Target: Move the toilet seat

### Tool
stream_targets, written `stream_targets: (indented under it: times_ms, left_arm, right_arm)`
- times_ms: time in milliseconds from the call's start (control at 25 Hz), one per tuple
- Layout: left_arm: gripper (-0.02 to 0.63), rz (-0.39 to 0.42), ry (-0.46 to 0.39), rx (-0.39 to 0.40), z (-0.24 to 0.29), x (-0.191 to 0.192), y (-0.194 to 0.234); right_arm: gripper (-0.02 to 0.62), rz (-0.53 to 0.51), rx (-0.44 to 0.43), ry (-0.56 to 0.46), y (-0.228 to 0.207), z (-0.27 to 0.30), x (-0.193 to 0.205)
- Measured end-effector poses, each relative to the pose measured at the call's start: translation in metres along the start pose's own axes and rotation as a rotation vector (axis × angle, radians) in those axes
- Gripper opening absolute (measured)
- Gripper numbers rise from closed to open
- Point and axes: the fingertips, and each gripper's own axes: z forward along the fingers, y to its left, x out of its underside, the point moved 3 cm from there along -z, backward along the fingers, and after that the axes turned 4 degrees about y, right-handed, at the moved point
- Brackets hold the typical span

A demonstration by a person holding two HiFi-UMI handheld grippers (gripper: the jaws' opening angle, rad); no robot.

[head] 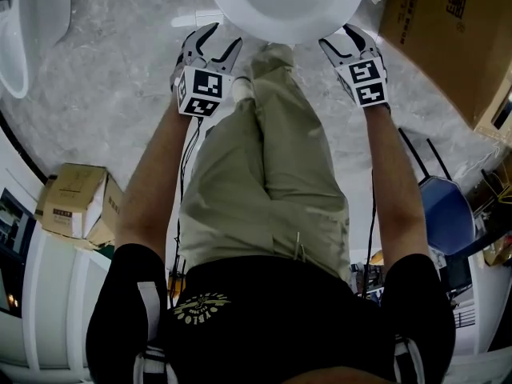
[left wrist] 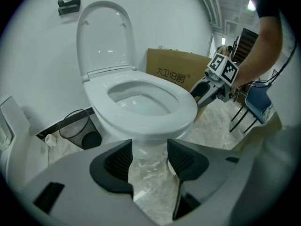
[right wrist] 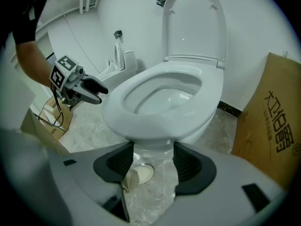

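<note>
A white toilet stands in front of me, its seat [head: 288, 14] down on the bowl and its lid [left wrist: 106, 36] raised against the wall. My left gripper [head: 224, 37] hangs open just short of the seat's left front edge, nothing between its fingers. On the other side my right gripper [head: 336, 38] is open too, close to the right front edge and not touching it. In the left gripper view the seat [left wrist: 155, 126] lies beyond the open left gripper [left wrist: 149, 157]. The right gripper view shows the seat [right wrist: 155, 128] above the open right gripper [right wrist: 153, 161].
A large cardboard box [head: 448, 30] stands right of the toilet, and a smaller box [head: 76, 202] sits on the floor at the left. A wire waste bin [left wrist: 77, 128] is beside the bowl. A blue chair [head: 448, 210] is at the right. The person's shoe [right wrist: 138, 175] rests under the bowl.
</note>
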Motion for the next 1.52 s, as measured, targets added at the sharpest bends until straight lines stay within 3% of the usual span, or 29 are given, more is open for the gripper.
stream_targets:
  times_ms: [280, 840, 1280, 1520]
  left_arm:
    - [0.249, -0.015, 0.004, 0.016, -0.009, -0.004, -0.005]
    - [0.247, -0.040, -0.034, -0.007, -0.062, -0.074, 0.005]
    - [0.244, 0.009, 0.003, -0.015, -0.108, -0.128, 0.021]
    - [0.233, -0.007, 0.007, -0.034, -0.131, -0.160, 0.033]
  right_arm:
    - [0.258, 0.048, -0.031, -0.027, 0.007, -0.034, -0.018]
    - [0.258, 0.114, -0.115, -0.029, 0.005, -0.107, -0.071]
    - [0.258, 0.183, -0.155, -0.044, -0.004, -0.161, -0.124]
    - [0.258, 0.209, -0.164, -0.044, -0.012, -0.192, -0.157]
